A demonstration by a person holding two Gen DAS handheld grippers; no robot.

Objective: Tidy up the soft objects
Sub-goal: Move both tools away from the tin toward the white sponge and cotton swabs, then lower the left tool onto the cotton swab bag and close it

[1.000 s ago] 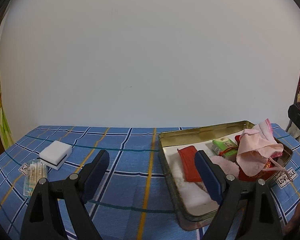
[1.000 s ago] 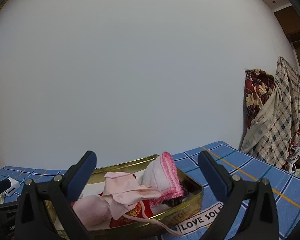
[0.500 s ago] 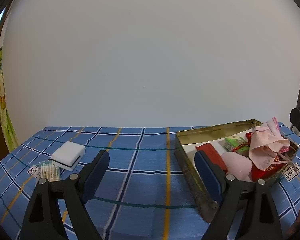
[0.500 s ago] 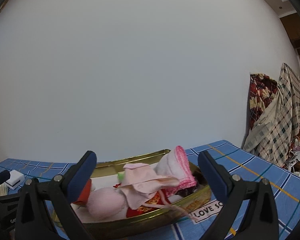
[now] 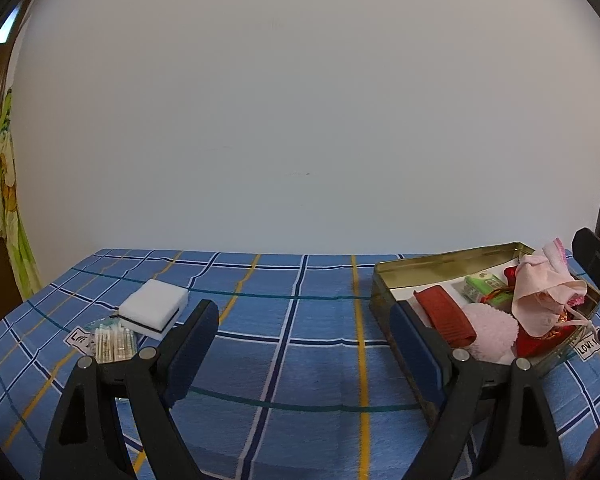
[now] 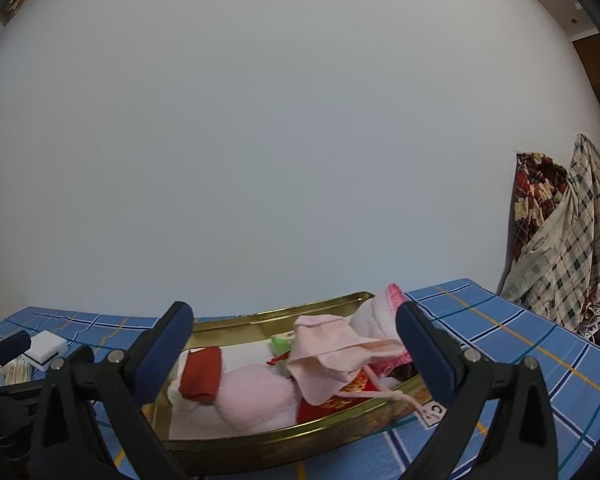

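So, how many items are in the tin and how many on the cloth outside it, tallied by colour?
In the tin:
Red: 2, folded cloth, pouch
Pink: 3, fluffy puff, drawstring bag, trimmed cloth
Green: 1, packet
On the tablecloth:
White: 1, sponge
Clear: 1, cotton swab pack
Total: 8

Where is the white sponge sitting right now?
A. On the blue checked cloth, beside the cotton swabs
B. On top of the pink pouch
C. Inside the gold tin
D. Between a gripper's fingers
A: the sponge lies on the cloth next to the swabs, well apart from the tin.
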